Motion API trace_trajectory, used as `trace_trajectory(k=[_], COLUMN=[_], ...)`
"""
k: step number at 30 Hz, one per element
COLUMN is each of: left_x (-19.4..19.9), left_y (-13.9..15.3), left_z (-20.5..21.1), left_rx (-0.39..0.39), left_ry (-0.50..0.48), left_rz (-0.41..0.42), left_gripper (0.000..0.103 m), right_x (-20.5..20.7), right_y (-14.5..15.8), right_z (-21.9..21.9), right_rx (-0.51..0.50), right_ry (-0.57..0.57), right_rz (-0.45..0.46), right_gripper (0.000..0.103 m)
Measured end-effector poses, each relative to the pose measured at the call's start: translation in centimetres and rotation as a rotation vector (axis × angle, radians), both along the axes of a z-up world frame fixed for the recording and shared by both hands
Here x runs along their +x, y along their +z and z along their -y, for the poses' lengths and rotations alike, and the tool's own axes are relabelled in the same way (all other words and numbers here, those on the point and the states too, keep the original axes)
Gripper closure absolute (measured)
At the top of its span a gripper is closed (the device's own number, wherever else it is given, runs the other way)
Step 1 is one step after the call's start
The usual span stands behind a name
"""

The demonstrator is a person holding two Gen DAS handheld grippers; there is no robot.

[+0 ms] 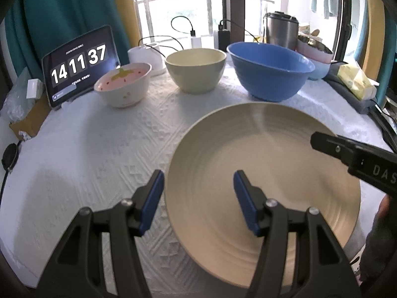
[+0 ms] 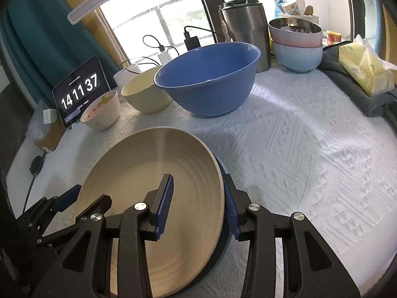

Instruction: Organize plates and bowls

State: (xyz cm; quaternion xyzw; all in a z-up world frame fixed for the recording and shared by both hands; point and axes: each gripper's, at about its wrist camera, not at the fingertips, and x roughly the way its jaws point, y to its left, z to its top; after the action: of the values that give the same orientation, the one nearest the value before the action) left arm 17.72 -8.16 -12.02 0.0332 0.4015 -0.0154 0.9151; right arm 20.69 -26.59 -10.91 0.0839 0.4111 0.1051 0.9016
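Beige and ridged, the plate [image 2: 148, 198] sits at the near edge of the white cloth [image 2: 297, 149], and in the right wrist view a dark blue rim shows under its right side, so it seems to lie on another plate [image 2: 224, 248]; how many are stacked there cannot be told. The right gripper [image 2: 198, 206] straddles the beige plate's right rim, 1 jaw over the inside and 1 outside. Its pads stand close on either side of the rim, but whether they press on it cannot be told. The left gripper [image 1: 198, 196] straddles the left rim the same way, with a clear gap on both sides: it is open and holds nothing.

At the back of the cloth stand 3 bowls in a row: a small strawberry bowl [image 1: 122, 84], a beige bowl [image 1: 196, 72] and a large blue bowl [image 1: 269, 70]. Further right, a pink bowl [image 2: 295, 32] is nested in a light blue bowl [image 2: 297, 55].

The step in hand looks like taking hold of the beige plate by its rims. The next move calls for both grippers to close firmly on the thin edges, then lift evenly so the plate stays level. An uneven grip could tip it or drag the plate beneath.
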Motion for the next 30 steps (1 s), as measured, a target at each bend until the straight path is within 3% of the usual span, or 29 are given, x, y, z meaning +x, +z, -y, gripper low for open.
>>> trace_trajectory(k=[18, 25, 30], left_x=[-1.2, -1.4, -0.9], left_y=[0.7, 0.6, -0.6], left_z=[-1.8, -2.4, -2.7], left_rx=[-0.029, -0.074, -0.106], left_ry=[0.03, 0.035, 0.037], left_rz=[0.024, 0.022, -0.034], left_gripper=[0.043, 0.043, 0.043], right_x=[-1.4, -1.6, -2.0], right_y=[1.2, 1.2, 0.5], right_z=[0.5, 1.0, 1.5], right_rx=[-0.034, -0.038, -0.02], right_ry=[-0.044, -0.047, -0.029], right_rz=[0.064, 0.067, 0.064], right_gripper=[0.055, 0.055, 0.043])
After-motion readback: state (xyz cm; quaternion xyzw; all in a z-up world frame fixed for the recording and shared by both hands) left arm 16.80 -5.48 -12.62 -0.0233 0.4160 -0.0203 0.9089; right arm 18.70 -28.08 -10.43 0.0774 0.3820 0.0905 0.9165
